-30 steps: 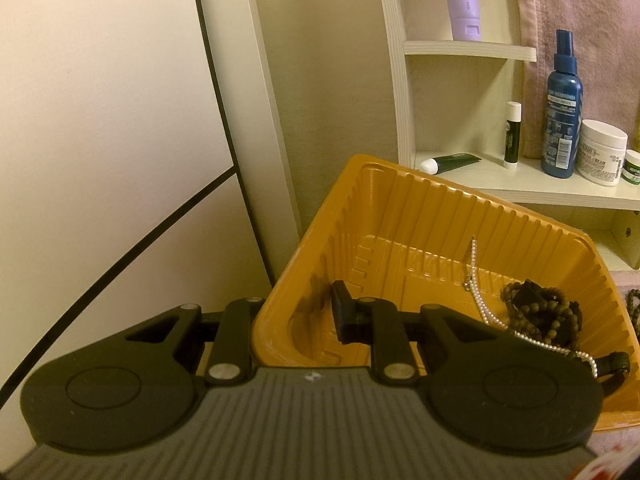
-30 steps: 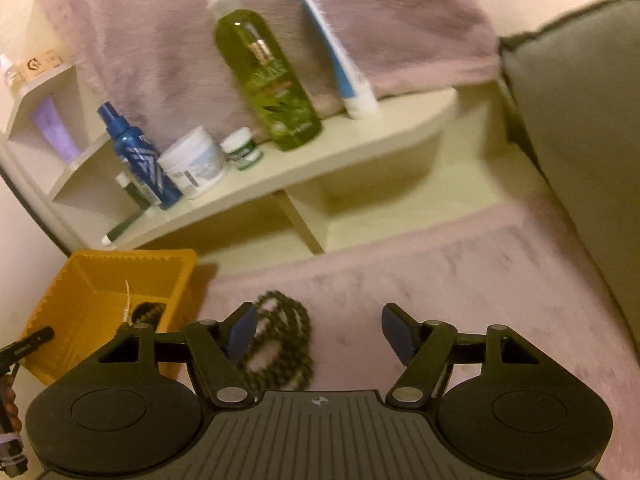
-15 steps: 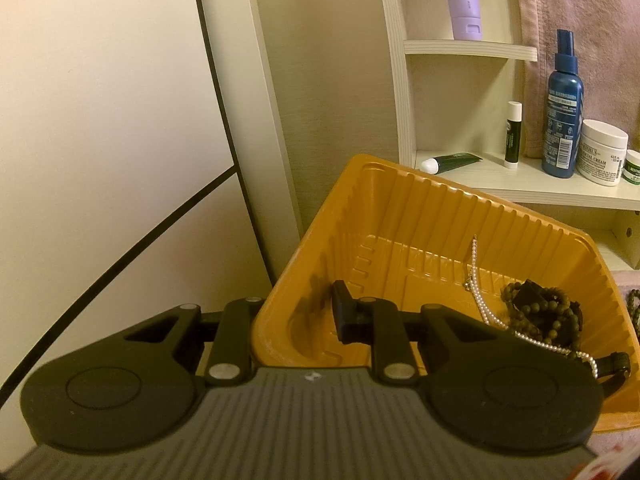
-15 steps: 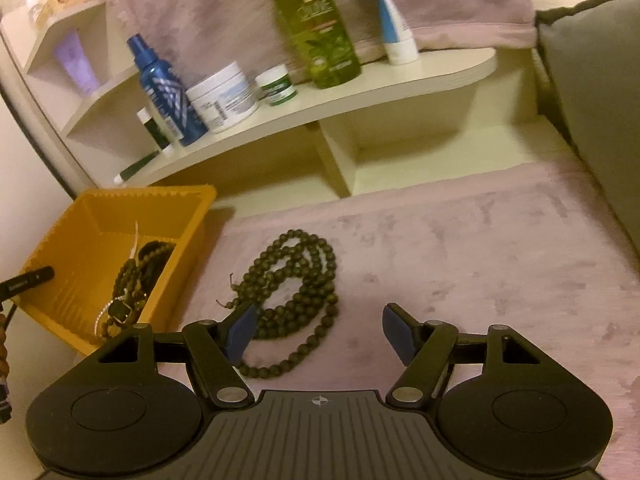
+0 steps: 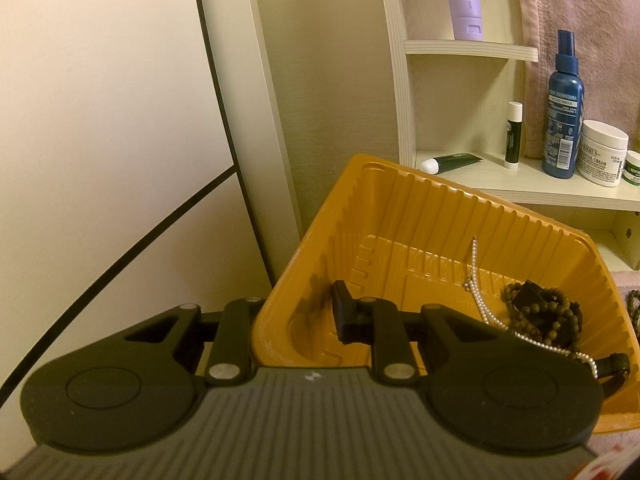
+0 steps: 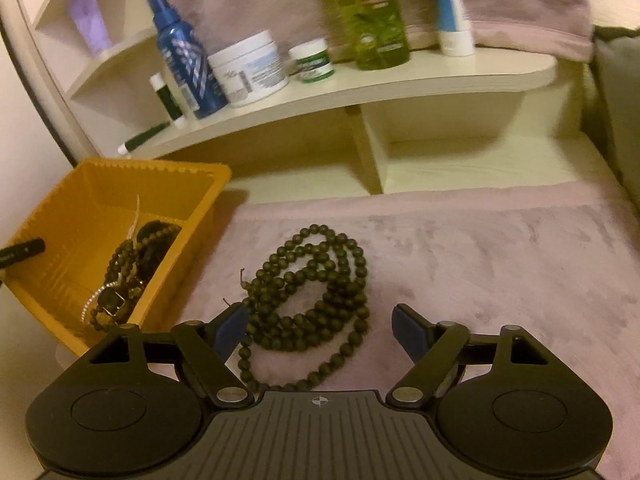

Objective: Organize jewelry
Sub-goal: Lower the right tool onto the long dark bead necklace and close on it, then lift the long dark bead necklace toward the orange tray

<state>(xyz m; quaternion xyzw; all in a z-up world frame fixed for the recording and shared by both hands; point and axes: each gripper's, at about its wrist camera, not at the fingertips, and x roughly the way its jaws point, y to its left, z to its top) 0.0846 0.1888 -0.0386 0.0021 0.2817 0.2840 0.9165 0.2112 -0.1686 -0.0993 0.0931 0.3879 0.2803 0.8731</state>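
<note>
tray [image 5: 400, 216]: glossy ribbed plastic | beads [image 6: 316, 280]: matt | mat [image 6: 500, 260]: plush cloth

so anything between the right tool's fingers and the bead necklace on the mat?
Nothing. In the right wrist view the right tool is open, and the necklace already lies between its fingers on the bare pink mat.

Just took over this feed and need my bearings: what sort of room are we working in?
Probably a bedroom or dressing corner: a cream shelf unit holding skincare such as a cream jar, and a plush mauve cover like bedding, beside an orange tray.
</note>
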